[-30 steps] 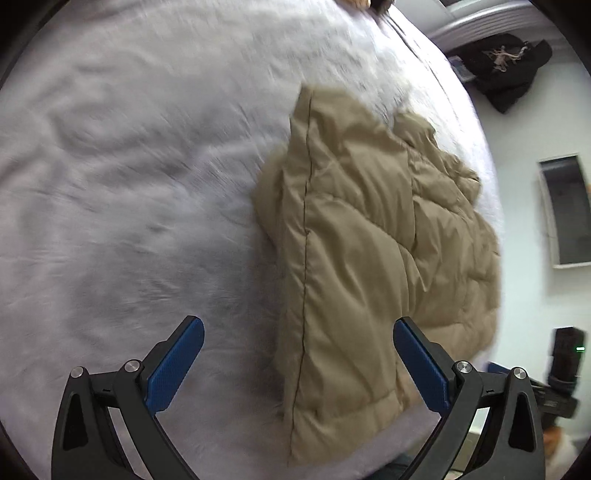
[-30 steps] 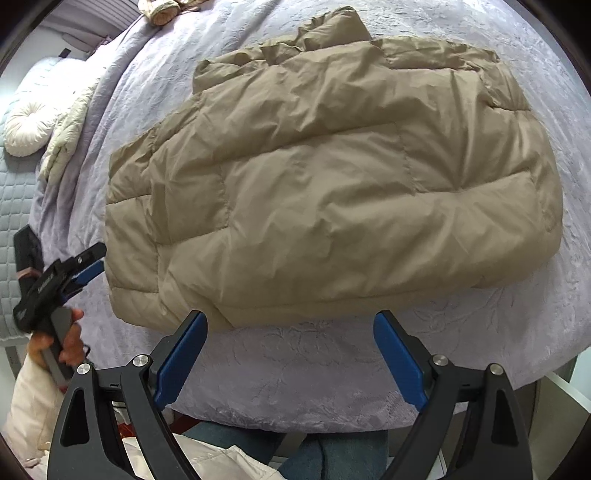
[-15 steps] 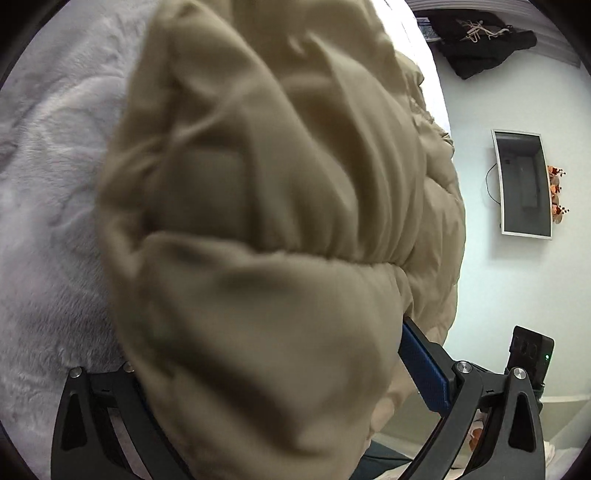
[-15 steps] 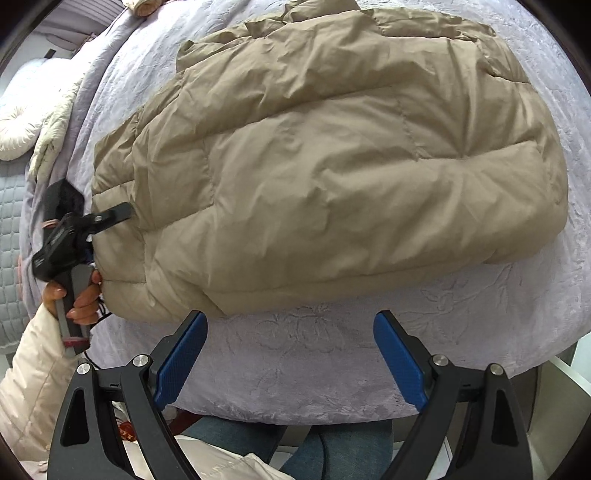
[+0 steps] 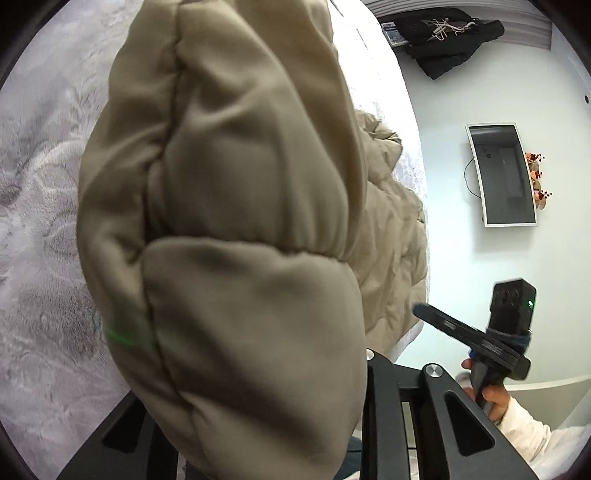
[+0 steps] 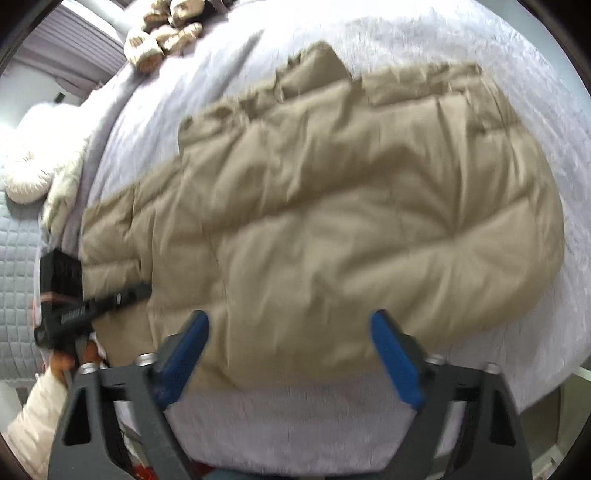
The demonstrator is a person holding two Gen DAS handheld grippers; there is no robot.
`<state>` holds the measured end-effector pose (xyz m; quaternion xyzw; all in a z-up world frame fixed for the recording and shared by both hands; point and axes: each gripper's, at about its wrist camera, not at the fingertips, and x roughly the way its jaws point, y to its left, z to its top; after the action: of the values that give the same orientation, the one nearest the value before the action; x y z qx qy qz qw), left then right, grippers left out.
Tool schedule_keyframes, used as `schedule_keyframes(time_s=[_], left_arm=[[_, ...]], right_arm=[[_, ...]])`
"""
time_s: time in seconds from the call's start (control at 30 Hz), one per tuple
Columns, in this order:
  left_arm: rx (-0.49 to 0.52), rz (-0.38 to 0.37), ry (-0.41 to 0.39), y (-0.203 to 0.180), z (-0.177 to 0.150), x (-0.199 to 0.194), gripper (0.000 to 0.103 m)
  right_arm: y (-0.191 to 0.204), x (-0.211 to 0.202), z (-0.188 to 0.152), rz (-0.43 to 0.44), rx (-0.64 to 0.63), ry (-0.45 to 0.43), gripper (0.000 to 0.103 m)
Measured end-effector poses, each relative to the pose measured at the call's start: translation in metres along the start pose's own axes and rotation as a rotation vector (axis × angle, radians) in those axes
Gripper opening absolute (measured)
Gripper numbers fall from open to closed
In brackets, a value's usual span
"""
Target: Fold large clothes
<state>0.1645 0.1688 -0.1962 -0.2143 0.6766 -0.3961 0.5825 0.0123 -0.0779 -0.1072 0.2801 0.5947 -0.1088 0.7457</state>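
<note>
A tan puffer jacket (image 6: 332, 206) lies spread on a bed with a pale lilac cover (image 6: 480, 37). In the left wrist view a thick fold of the jacket (image 5: 229, 236) fills the middle and hides my left gripper's fingers, which are shut on the jacket's edge. The left gripper (image 6: 136, 291) shows in the right wrist view at the jacket's left edge, pinching the fabric. My right gripper (image 6: 291, 354) is open, its blue pads over the jacket's near hem. It also shows in the left wrist view (image 5: 424, 308).
A cream pillow (image 6: 33, 162) and a cream cloth lie at the bed's left side. A plush toy (image 6: 162, 33) sits at the far end. A wall screen (image 5: 506, 173) and a black garment (image 5: 443, 33) are on the wall to the right.
My left gripper reached the jacket's left edge and shut on it, and the fold now fills its view. My right gripper moved forward over the jacket's near hem.
</note>
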Motion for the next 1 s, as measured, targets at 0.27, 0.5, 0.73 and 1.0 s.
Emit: schedule_keyframes(time_s=[0.27, 0.5, 0.73, 1.0], left_arm=[[-0.007, 0.069, -0.017, -0.020, -0.017, -0.014, 0.028], [0.002, 0.082, -0.036, -0.072, -0.022, -0.025, 0.028], [0.131, 0.117, -0.021, -0.173, -0.026, -0.011, 0.028], [0.145, 0.261, -0.014, -0.256, -0.030, 0.042, 0.028]], right_arm=[[0.002, 0.023, 0.023, -0.001, -0.144, -0.017, 0.013], [-0.011, 0.061, 0.039, 0.055, -0.095, 0.015, 0.013], [-0.026, 0.088, 0.057, 0.151, -0.023, 0.047, 0.012], [-0.069, 0.104, 0.064, 0.363, 0.130, 0.111, 0.007]])
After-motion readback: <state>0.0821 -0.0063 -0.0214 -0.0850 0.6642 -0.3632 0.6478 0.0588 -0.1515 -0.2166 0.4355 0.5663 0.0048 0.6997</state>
